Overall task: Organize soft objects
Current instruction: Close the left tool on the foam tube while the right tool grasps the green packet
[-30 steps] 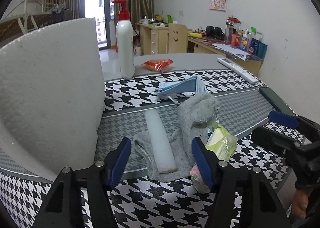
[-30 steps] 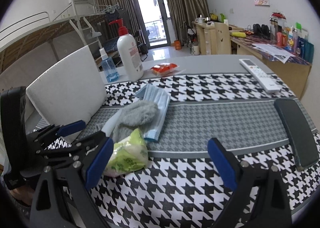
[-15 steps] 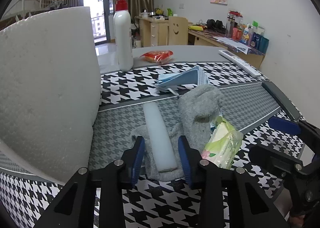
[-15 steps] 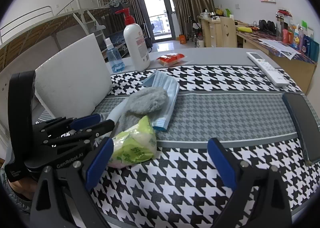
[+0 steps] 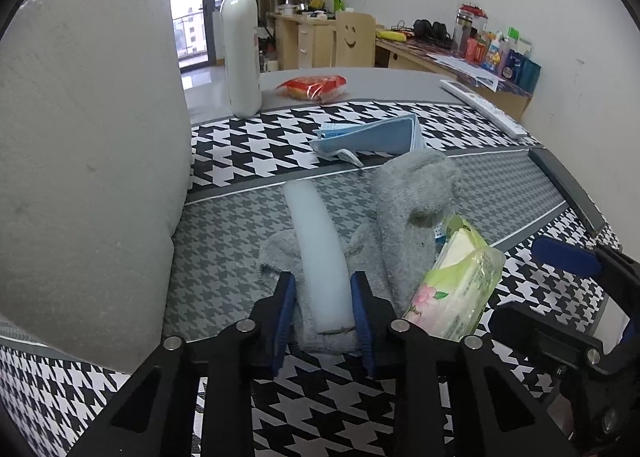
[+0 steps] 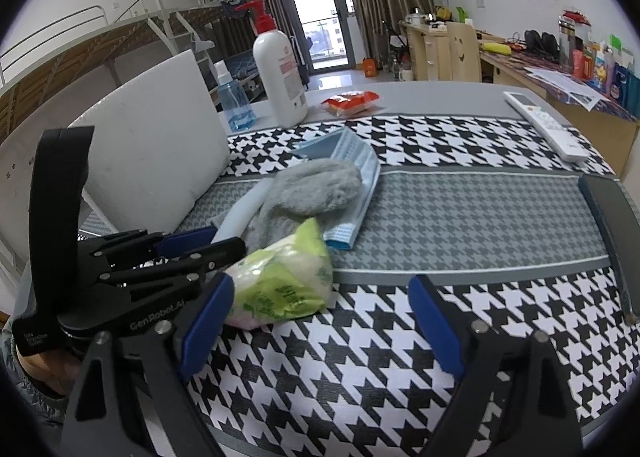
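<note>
While the left gripper [image 5: 324, 309] has its blue pads drawn in on either side of the near end of the white foam strip [image 5: 320, 253], the jaws look nearly closed against it, with the edge of the grey sock [image 5: 404, 213] bunched underneath; whether the pads have caught only the strip or some sock fabric too I cannot tell from here. The right gripper [image 6: 320, 321] stands wide open with nothing between its fingers, low over the houndstooth cloth [image 6: 460, 193] at the near edge, its left pad just beside the green tissue pack [image 6: 280, 281].

The strip lies on top of the sock, running away from the tongs toward the far side; the tissue pack leans against the sock's right flank, and the blue face masks [image 5: 372, 135] sit just beyond, partly tucked under the sock's far end. To the left stands the big white foam board [image 5: 84, 145]; the lotion bottle [image 5: 240, 41] and the red snack packet [image 5: 312, 83] are well off at the far side.

To my eye the step in hand is lifting the strip clear of the heap; doing it well means squeezing lightly, since foam crushes, and raising slowly so the sock drops away rather than trailing along; I'd judge a straight upward pull safest, as dragging sideways would likely topple the tissue pack. The free right tongs could pin the sock if it clings.
</note>
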A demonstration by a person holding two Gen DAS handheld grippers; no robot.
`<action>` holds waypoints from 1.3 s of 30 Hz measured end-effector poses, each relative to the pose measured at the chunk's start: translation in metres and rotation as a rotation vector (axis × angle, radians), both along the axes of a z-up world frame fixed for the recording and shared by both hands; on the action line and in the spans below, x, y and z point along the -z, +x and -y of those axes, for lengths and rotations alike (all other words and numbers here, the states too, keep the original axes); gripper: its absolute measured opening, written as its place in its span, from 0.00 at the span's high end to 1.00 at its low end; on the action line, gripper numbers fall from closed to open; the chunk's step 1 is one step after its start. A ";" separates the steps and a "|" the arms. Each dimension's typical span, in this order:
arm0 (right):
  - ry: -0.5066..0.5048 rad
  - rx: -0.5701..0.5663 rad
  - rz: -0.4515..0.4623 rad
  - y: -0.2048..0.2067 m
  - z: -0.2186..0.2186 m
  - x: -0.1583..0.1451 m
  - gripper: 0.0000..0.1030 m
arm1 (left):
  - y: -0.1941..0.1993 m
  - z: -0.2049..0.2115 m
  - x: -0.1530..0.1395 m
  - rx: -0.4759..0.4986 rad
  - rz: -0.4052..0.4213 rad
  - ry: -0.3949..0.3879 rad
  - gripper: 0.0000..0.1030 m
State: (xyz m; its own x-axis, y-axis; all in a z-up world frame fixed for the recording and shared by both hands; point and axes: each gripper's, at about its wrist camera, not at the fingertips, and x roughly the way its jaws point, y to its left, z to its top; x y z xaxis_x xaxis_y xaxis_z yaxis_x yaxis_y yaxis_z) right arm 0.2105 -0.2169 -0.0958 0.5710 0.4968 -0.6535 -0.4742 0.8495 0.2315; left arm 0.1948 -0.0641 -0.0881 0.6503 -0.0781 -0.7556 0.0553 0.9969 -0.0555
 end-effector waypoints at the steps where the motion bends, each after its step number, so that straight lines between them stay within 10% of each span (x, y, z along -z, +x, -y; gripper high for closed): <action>1: -0.001 -0.003 -0.001 -0.001 -0.001 0.000 0.11 | 0.000 0.000 0.000 0.001 0.000 0.000 0.75; 39: -0.013 -0.034 -0.100 0.003 -0.033 0.010 0.42 | -0.039 -0.020 -0.027 0.022 0.143 -0.054 0.81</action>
